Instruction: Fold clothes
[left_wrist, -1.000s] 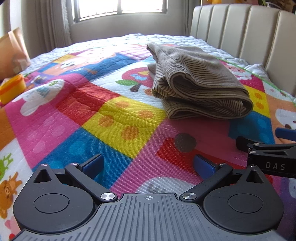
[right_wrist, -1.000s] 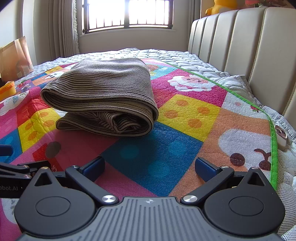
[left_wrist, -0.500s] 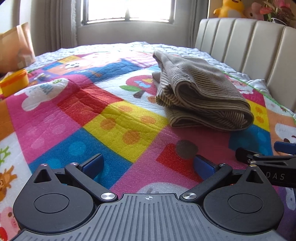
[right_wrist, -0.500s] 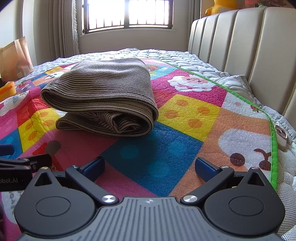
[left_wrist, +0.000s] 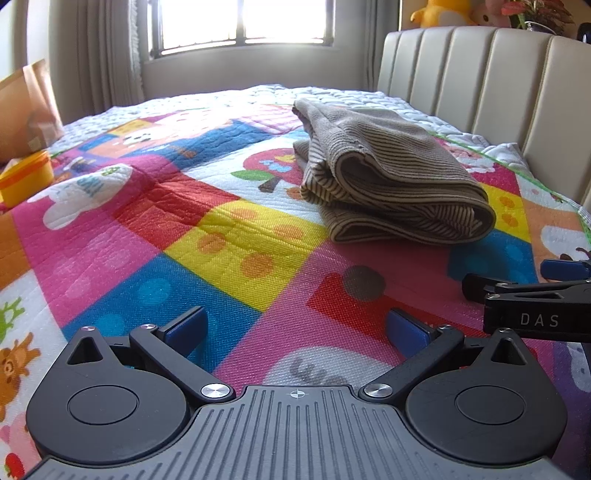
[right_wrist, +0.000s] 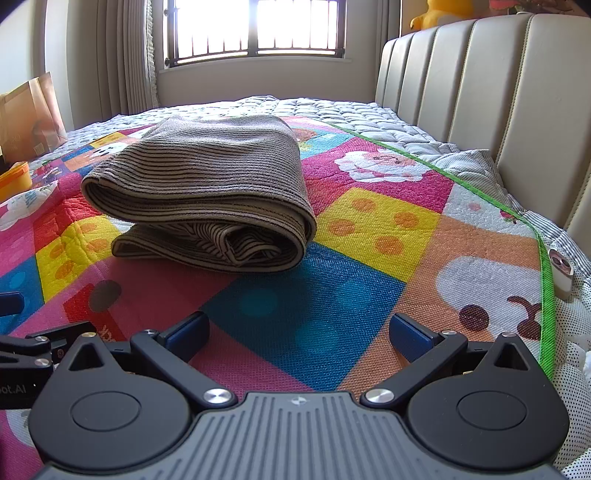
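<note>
Our left gripper (left_wrist: 295, 328) had its jaws wide apart and held nothing, and our right gripper (right_wrist: 299, 328) was the same, wide and with nothing between its blue pads (right_wrist: 186, 330). Compared with the picture of one second before, the left wrist view had tilted up a little: more of the window (left_wrist: 240, 22) and of the soft toys (left_wrist: 443, 14) on top of the headboard (left_wrist: 480, 81) came in view, and the garment sat a little lower and further right in it. The right wrist view had almost not changed.

The folded striped garment (right_wrist: 207, 195) lay on the colourful play mat (right_wrist: 303, 302), ahead of both grippers and apart from them. For the left gripper it was ahead and to the right; for the right gripper it was ahead and to the left. Its rolled fold faced the right gripper. Nothing touched it.

The two grippers were just beside each other, low over the mat near its near edge. Between the jaws and the garment the mat was bare. To the right, the green border (right_wrist: 543, 280) of the mat ran near the headboard, with a small white object (right_wrist: 561, 273) beyond it. Far to the left stood a yellow container (left_wrist: 26, 177) and a brown paper bag (left_wrist: 26, 110).
</note>
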